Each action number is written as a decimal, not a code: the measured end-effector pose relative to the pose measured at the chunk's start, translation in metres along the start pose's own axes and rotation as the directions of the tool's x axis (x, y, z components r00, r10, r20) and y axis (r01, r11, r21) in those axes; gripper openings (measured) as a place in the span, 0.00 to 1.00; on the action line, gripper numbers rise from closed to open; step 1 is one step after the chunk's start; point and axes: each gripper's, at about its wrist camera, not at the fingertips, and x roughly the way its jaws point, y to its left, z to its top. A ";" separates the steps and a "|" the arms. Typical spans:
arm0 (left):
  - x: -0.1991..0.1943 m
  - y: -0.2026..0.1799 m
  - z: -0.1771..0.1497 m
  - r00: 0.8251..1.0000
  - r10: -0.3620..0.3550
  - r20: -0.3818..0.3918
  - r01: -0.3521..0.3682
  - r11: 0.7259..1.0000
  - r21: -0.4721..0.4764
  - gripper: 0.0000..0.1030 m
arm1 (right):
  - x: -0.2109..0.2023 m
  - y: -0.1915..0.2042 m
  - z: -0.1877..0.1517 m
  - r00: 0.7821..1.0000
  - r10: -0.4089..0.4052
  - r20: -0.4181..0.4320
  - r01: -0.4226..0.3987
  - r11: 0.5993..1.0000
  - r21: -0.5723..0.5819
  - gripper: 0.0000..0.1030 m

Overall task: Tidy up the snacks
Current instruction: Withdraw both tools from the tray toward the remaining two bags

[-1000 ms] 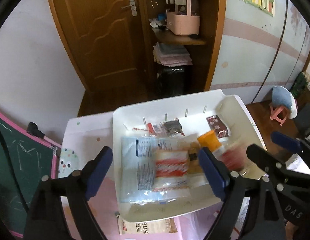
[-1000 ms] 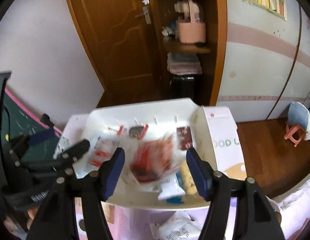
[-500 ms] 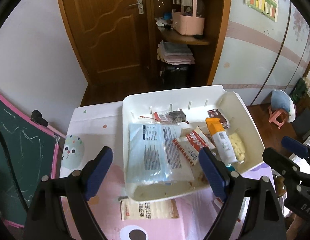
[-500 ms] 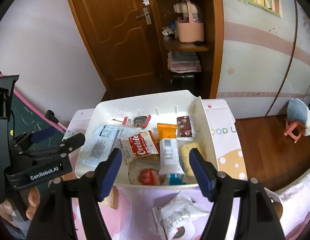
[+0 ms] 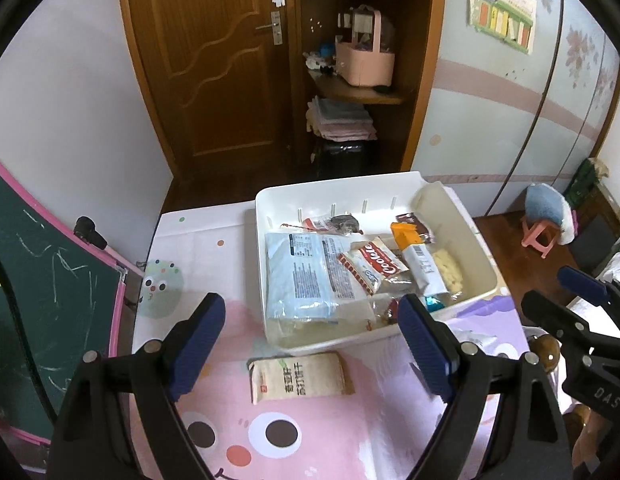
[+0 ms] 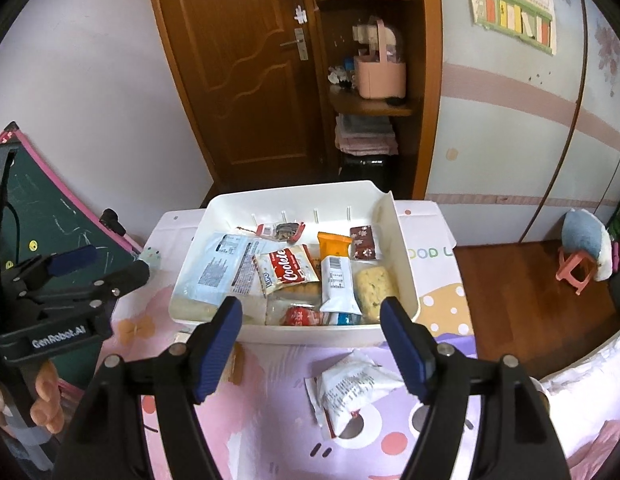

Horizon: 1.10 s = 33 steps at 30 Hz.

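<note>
Both claws, left (image 5: 310, 344) and right (image 6: 310, 344), gape empty; tan cracker pack (image 5: 298, 376) lies on worktop beside white bin (image 5: 481, 256), light, crinkly, brittle inside — pinch lightly across its short sides.

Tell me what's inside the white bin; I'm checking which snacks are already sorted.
In the white bin: a pale blue packet, a Cookie pack, an orange-topped bar, a dark red sachet and yellow crackers. Packs underneath are mostly covered.
</note>
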 end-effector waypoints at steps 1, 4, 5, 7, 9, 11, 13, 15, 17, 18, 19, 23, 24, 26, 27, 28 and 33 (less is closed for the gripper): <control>-0.006 0.001 -0.002 1.000 -0.005 0.007 0.005 1.000 0.001 0.85 | -0.003 0.001 -0.001 1.000 -0.001 0.004 0.001 1.000 -0.003 0.70; -0.020 0.003 -0.010 1.000 -0.014 0.019 0.014 1.000 0.008 0.85 | -0.020 0.002 -0.007 1.000 0.000 0.029 0.000 1.000 -0.012 0.70; -0.025 0.004 -0.012 1.000 -0.021 0.022 0.021 1.000 0.012 0.85 | -0.025 0.003 -0.010 0.999 0.001 0.036 0.000 1.000 -0.017 0.70; -0.034 0.004 -0.018 0.999 -0.024 0.029 0.023 1.000 0.020 0.85 | -0.032 0.005 -0.015 0.999 -0.003 0.043 0.004 1.000 -0.025 0.70; -0.041 0.003 -0.023 0.999 -0.020 0.035 0.019 0.999 0.031 0.85 | -0.039 0.006 -0.022 0.999 -0.008 0.048 0.009 0.999 -0.036 0.70; -0.048 0.002 -0.029 0.999 -0.022 0.039 0.021 0.999 0.041 0.85 | -0.045 0.006 -0.029 0.998 -0.015 0.058 0.018 0.999 -0.048 0.71; -0.055 0.002 -0.037 0.999 -0.032 0.042 0.029 0.998 0.050 0.85 | -0.051 0.005 -0.035 0.997 -0.023 0.073 0.027 0.998 -0.053 0.71; -0.059 0.001 -0.042 0.998 -0.039 0.041 0.037 0.998 0.056 0.85 | -0.057 0.003 -0.041 0.996 -0.027 0.085 0.031 0.998 -0.055 0.71; -0.060 0.001 -0.048 0.998 -0.044 0.039 0.041 0.997 0.066 0.85 | -0.060 0.001 -0.047 0.995 -0.033 0.094 0.039 0.998 -0.057 0.71; -0.060 -0.001 -0.051 0.998 -0.047 0.039 0.044 0.996 0.078 0.85 | -0.061 0.001 -0.049 0.994 -0.038 0.099 0.044 0.997 -0.062 0.71; -0.060 -0.001 -0.054 0.998 -0.046 0.039 0.042 0.995 0.088 0.86 | -0.061 0.001 -0.051 0.994 -0.043 0.102 0.050 0.997 -0.065 0.72; -0.053 -0.005 -0.067 0.999 -0.027 0.033 0.022 0.991 0.131 0.86 | -0.052 -0.001 -0.061 0.994 -0.066 0.090 0.074 0.993 -0.088 0.73; -0.049 -0.006 -0.070 0.999 -0.026 0.027 0.022 0.990 0.141 0.86 | -0.049 -0.001 -0.065 0.994 -0.074 0.085 0.082 0.992 -0.094 0.73; -0.044 -0.008 -0.075 0.999 -0.027 0.018 0.024 0.987 0.156 0.86 | -0.042 -0.004 -0.072 0.994 -0.085 0.072 0.092 0.991 -0.101 0.73; -0.041 -0.009 -0.078 1.000 -0.026 0.015 0.023 0.986 0.163 0.86 | -0.037 -0.006 -0.075 0.994 -0.092 0.062 0.098 0.990 -0.103 0.73; -0.037 -0.010 -0.081 1.000 -0.019 0.011 0.017 0.985 0.173 0.86 | -0.034 -0.008 -0.079 0.994 -0.096 0.055 0.101 0.989 -0.104 0.73; -0.015 -0.010 -0.092 1.000 -0.001 -0.019 0.005 0.978 0.210 0.86 | -0.017 -0.021 -0.099 0.997 -0.081 0.017 0.083 0.992 -0.091 0.74</control>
